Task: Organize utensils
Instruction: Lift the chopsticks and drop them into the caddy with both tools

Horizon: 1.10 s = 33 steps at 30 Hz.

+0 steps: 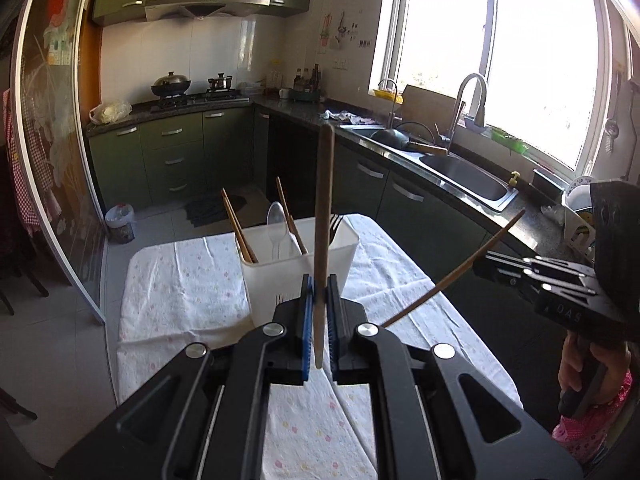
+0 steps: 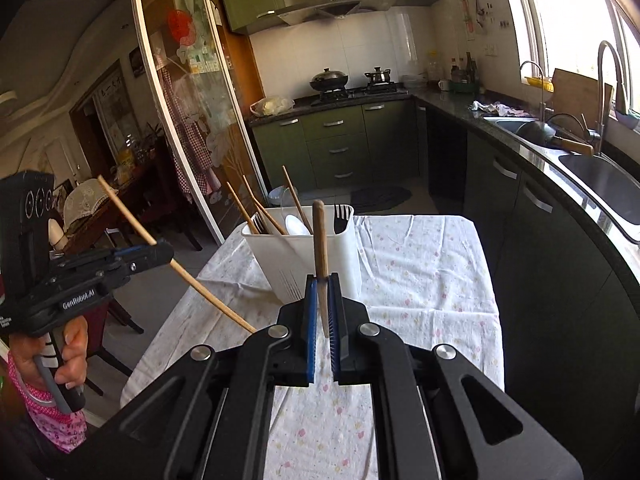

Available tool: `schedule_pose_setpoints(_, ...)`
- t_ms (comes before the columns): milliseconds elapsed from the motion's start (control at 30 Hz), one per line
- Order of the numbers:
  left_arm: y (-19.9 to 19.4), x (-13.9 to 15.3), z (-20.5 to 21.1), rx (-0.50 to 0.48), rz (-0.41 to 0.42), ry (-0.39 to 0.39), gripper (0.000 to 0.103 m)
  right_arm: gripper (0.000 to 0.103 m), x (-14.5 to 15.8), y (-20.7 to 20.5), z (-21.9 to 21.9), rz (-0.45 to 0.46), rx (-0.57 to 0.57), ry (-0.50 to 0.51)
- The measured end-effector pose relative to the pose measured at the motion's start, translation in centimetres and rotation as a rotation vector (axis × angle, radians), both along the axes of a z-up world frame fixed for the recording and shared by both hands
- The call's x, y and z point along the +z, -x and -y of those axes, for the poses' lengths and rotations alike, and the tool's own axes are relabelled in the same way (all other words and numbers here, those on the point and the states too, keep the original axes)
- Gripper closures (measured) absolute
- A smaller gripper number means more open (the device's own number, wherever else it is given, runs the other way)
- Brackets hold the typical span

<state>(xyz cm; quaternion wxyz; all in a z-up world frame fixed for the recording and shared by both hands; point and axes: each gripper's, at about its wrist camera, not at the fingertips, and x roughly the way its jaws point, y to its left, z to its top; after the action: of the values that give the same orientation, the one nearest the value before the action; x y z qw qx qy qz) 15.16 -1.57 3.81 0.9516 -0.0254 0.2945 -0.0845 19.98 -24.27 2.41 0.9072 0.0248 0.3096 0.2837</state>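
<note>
A white utensil holder (image 1: 296, 268) stands on the cloth-covered table (image 1: 180, 280); it also shows in the right wrist view (image 2: 308, 256). It holds chopsticks (image 1: 238, 228), a white spoon (image 1: 276, 220) and a fork (image 2: 342, 214). My left gripper (image 1: 319, 300) is shut on a wooden chopstick (image 1: 324, 200), upright, just before the holder. My right gripper (image 2: 322, 300) is shut on another wooden chopstick (image 2: 320, 236), also upright before the holder. Each gripper shows in the other's view, the right (image 1: 520, 268) with its chopstick slanted (image 1: 460, 268), the left (image 2: 148, 256) likewise (image 2: 200, 284).
The table carries a white flowered cloth (image 2: 420, 280). A dark counter with a sink (image 1: 468, 172) and faucet runs along the right. Green cabinets (image 1: 172, 156) and a stove with a wok (image 1: 170, 86) stand at the back. A glass sliding door (image 2: 188, 120) is on the left.
</note>
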Motion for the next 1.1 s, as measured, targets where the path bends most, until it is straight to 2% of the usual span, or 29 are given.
schedule_pose_setpoints(133,-1.8,3.5,-0.7,0.032,0.060,-0.009,0.097,0.098,-0.5,0.1,0.3,-0.014,0.002,0.000)
schedule_pose_setpoints(167,-2.3,4.2,-0.8,0.040,0.068,-0.012,0.097,0.102,-0.7,0.1,0.4,-0.020,0.002,0.002)
schedule_pose_setpoints(233,-3.3,5.2,-1.2,0.057,0.078,-0.006,0.097,0.102,-1.1,-0.1,0.8,-0.028,0.000,-0.001)
schedule_pose_setpoints(400,-5.9,6.4,-1.6,0.093,0.092,-0.020,0.097,0.102,-1.4,-0.3,1.6,-0.032,-0.009,-0.002)
schedule_pose_setpoints(500,-7.3,6.2,-1.7,0.105,0.082,-0.033,0.097,0.102,-2.5,-1.4,1.2,-0.074,0.001,0.033)
schedule_pose_setpoints(567,-8.0,6.0,-1.8,0.108,0.071,-0.033,0.097,0.100,-4.3,-2.6,0.0,-0.125,0.023,0.100)
schedule_pose_setpoints(633,-8.3,5.8,-1.8,0.110,0.069,-0.037,0.097,0.089,-7.2,-4.4,-1.5,-0.197,0.047,0.177)
schedule_pose_setpoints(667,-8.4,5.8,-1.8,0.111,0.068,-0.036,0.097,0.081,-9.0,-5.5,-2.3,-0.236,0.051,0.223)
schedule_pose_setpoints(800,-8.7,6.0,-1.9,0.111,0.079,-0.033,0.097,0.079,-15.3,-9.3,-4.3,-0.348,0.040,0.372)
schedule_pose_setpoints(933,-8.9,6.4,-2.1,0.111,0.095,-0.042,0.097,0.079,-17.7,-12.2,-4.3,-0.378,0.006,0.393)
schedule_pose_setpoints(1100,-9.1,6.7,-2.2,0.104,0.101,-0.044,0.097,0.079,-18.5,-14.5,-4.0,-0.409,-0.032,0.414)
